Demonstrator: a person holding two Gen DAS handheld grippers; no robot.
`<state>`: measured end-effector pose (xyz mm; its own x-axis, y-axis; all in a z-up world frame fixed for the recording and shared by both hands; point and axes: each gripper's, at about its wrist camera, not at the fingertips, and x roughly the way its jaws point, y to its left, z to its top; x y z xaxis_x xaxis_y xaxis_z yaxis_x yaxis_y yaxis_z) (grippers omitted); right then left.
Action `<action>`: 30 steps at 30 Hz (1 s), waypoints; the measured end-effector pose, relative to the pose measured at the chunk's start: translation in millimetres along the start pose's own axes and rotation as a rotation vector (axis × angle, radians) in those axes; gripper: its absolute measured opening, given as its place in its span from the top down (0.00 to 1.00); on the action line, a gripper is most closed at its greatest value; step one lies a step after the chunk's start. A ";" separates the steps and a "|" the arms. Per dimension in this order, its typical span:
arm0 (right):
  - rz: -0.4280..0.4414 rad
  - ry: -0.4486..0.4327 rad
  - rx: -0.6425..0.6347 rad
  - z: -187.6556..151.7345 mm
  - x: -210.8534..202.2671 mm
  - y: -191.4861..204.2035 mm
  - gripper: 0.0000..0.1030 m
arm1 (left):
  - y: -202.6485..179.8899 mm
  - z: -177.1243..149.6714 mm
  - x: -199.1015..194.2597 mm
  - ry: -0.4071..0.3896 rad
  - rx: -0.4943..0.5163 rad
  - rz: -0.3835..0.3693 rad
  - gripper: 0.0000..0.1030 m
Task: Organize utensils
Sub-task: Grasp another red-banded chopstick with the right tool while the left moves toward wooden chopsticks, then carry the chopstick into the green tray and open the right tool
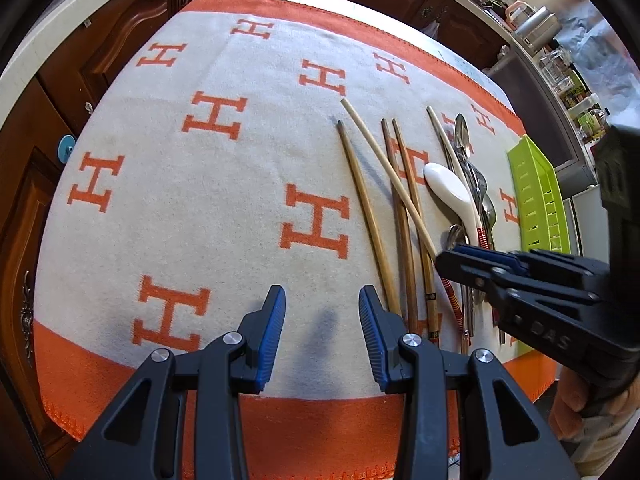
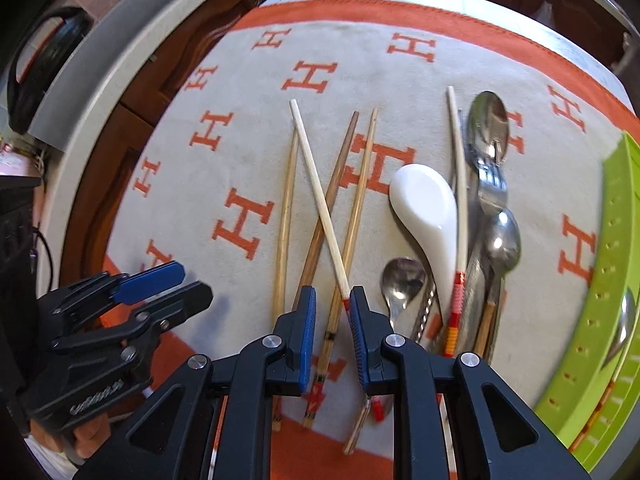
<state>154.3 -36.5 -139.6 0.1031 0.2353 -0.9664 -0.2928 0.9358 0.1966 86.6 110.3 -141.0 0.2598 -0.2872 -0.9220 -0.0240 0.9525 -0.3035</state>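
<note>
A: Left hand-held gripper (image 1: 322, 334)?
B: Jaws partly apart, nothing between them, above bare cloth (image 1: 224, 184) on the surface, left of the chopsticks (image 1: 394, 216).

A: Right hand-held gripper (image 2: 332, 326)?
B: Narrow gap, empty, low over the pale chopstick (image 2: 320, 204) near its red band; contact unclear.

A: Container?
B: Green tray (image 2: 600, 320) at the right edge, one metal spoon (image 2: 624, 328) in it. White spoon (image 2: 428, 208), metal spoons (image 2: 490, 128) and a fork lie on the cloth between chopsticks and tray.
</note>
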 end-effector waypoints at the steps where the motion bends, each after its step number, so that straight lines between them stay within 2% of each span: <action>1: -0.005 0.006 -0.003 1.6 3.5 -0.1 0.83 | 1.0 0.0 0.6 0.001 -0.003 -0.002 0.65; 5: -0.030 0.026 -0.027 6.7 17.8 2.1 0.84 | 3.3 0.5 2.7 0.008 -0.009 -0.008 0.65; 7: -0.033 0.037 -0.025 7.8 24.6 0.9 0.90 | 3.2 1.1 4.0 0.011 -0.008 -0.007 0.65; 13: -0.019 0.004 -0.020 3.0 22.6 -2.9 0.93 | -0.5 4.8 11.1 0.029 -0.006 -0.010 0.65; 23: 0.105 -0.090 0.048 -4.3 -9.1 -24.0 0.94 | -13.5 24.6 25.5 0.059 -0.016 -0.048 0.65; 26: 0.135 -0.143 0.059 -6.7 -21.0 -32.5 0.94 | -22.0 29.4 31.2 0.070 -0.006 -0.036 0.68; 30: 0.167 -0.163 0.091 -9.8 -28.2 -46.0 0.94 | -33.6 32.4 42.5 0.105 -0.002 -0.006 0.74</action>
<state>155.6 -88.7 -123.0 0.2147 0.4211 -0.8812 -0.2326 0.8984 0.3726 129.7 69.4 -162.2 0.1571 -0.3024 -0.9401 -0.0243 0.9505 -0.3098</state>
